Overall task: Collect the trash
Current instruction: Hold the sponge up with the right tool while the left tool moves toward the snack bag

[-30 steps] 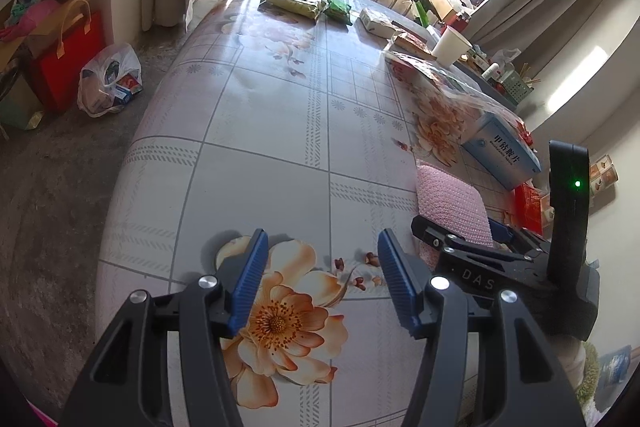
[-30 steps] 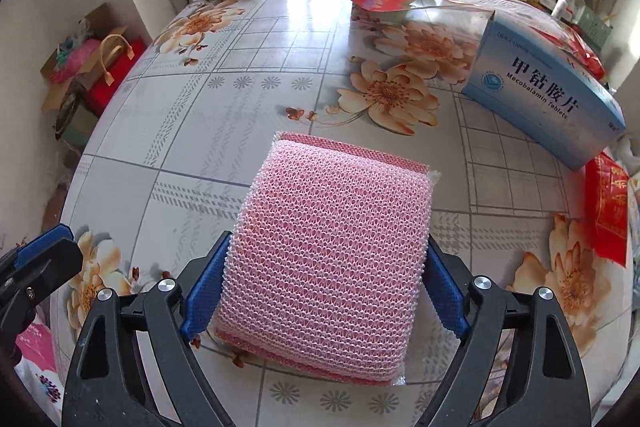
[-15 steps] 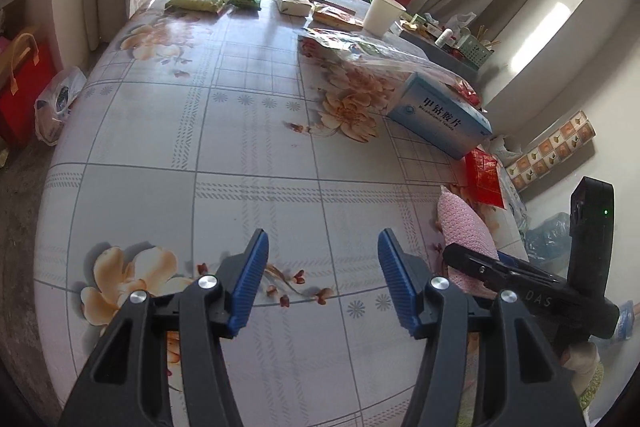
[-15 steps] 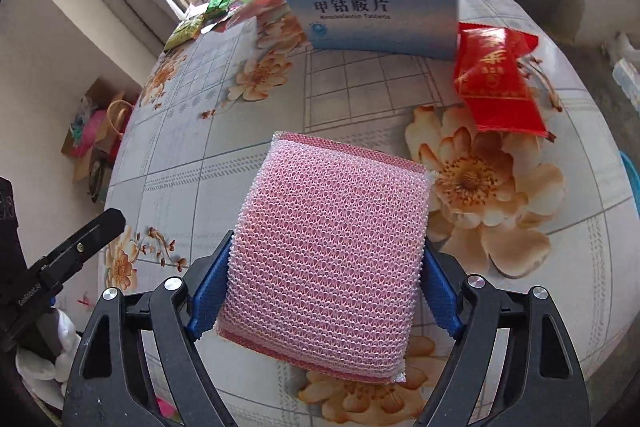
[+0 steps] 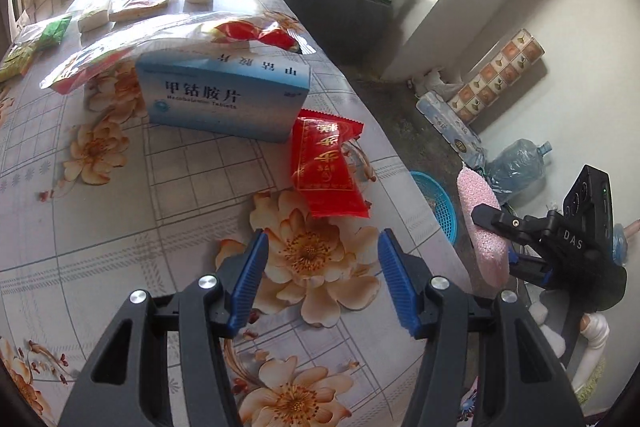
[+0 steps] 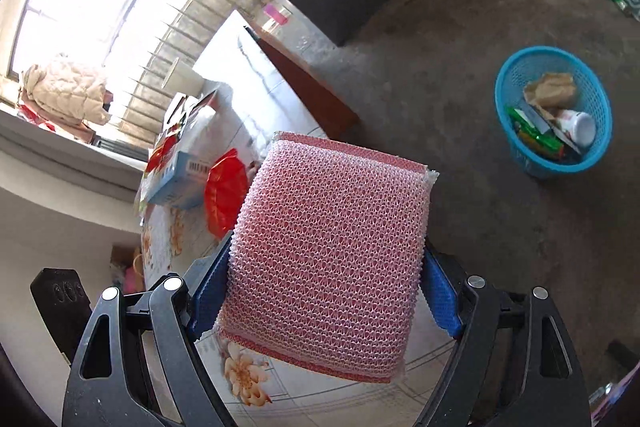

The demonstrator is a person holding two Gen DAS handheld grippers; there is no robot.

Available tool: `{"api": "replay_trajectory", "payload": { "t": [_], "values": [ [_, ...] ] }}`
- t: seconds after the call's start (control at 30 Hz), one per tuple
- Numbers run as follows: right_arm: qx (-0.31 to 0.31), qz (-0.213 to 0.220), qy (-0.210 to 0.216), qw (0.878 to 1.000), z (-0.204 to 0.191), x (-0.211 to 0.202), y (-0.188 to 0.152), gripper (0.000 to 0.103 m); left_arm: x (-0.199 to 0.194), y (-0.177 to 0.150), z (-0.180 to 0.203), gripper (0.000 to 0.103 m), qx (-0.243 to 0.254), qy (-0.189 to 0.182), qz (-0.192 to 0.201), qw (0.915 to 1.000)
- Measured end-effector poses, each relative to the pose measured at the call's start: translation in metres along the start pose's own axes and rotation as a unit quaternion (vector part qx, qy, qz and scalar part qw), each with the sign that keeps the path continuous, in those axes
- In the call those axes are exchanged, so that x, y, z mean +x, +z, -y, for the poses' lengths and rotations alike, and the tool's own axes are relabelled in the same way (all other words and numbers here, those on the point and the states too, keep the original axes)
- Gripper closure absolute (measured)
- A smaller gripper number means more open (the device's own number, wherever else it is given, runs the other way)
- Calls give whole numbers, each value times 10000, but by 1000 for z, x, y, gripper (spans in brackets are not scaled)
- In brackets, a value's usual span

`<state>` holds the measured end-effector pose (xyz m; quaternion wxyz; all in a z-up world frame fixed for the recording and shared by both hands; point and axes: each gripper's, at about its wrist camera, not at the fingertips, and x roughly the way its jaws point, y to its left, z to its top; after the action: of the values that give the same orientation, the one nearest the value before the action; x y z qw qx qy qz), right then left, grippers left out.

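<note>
- Both views have swung from the bench (image 5: 120,227) toward the floor, where a blue basket (image 6: 516,87) now shows at upper right.
- Right hand-held gripper (image 6: 324,291) stays clamped on the pink sponge (image 6: 328,259), which hides its pads and the bench edge.
- Left hand-held gripper (image 5: 320,279) stands apart, empty.
- The basket's contents are hard to make out.
</note>
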<state>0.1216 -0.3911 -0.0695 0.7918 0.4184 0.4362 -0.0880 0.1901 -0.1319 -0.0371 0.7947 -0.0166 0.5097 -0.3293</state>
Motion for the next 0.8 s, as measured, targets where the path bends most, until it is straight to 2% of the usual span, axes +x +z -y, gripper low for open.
{"api": "replay_trajectory", "payload": {
  "t": [0.17, 0.37, 0.57, 0.8],
  "values": [
    [118, 47, -16, 9999, 9, 1, 10, 25, 11, 8, 10, 48, 44, 88, 33, 9999],
    [-159, 71, -12, 9998, -4, -10, -3, 25, -9, -2, 1, 48, -18, 123, 153, 9998],
    [-731, 44, 26, 9973, -43, -8, -22, 25, -37, -17, -22, 48, -154, 233, 324, 9991],
    [-1374, -219, 70, 9903, -94, 11, -48, 25, -70, -32, -55, 44, -406, 355, 574, 9969]
  ]
}}
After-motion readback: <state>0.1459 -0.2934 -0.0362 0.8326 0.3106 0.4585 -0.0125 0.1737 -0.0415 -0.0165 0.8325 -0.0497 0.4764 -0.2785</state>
